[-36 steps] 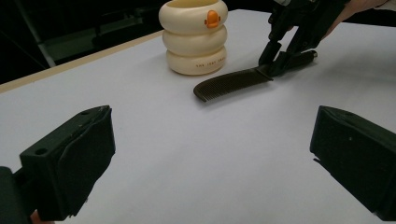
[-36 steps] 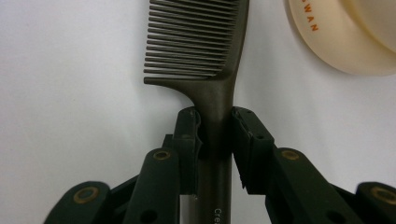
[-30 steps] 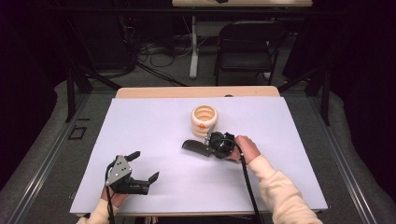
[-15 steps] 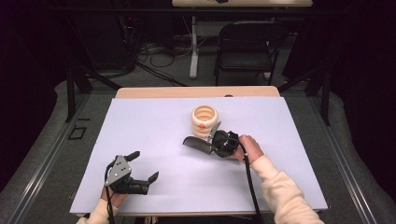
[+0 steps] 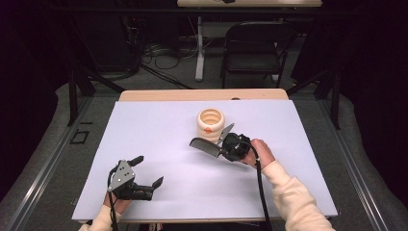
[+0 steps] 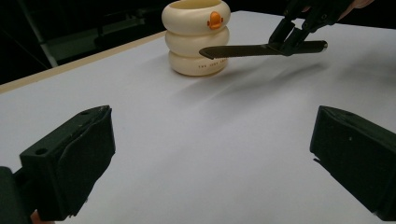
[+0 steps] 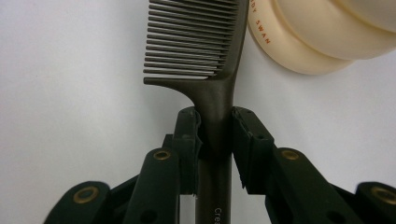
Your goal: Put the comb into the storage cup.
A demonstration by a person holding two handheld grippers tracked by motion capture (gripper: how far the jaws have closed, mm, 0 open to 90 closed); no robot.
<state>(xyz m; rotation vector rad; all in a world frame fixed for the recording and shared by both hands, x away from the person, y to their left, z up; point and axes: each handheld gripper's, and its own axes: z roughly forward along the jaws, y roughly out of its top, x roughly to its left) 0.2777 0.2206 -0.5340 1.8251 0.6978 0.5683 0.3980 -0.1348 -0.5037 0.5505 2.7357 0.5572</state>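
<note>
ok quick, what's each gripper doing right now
left gripper: open, holding nothing
right gripper: shut on the comb, by its handle, near the cream holder

The comb (image 7: pixel 205 51) looks like dark brown plastic, smooth with a faint satin sheen along its handle and fine, even teeth. The ribbed cream pot (image 5: pixel 210 124) seems a smooth, softly glossy plastic or ceramic; which one cannot be told. The surface (image 5: pixel 159 130) wears a matt, pale lilac sheet, paper-like and uncreased, over a light wood edge. Both pairs of tongs (image 7: pixel 215 140) (image 6: pixel 210 154) are matt black plastic with slightly grainy pads; brass-coloured metal rivets show on the right pair.
</note>
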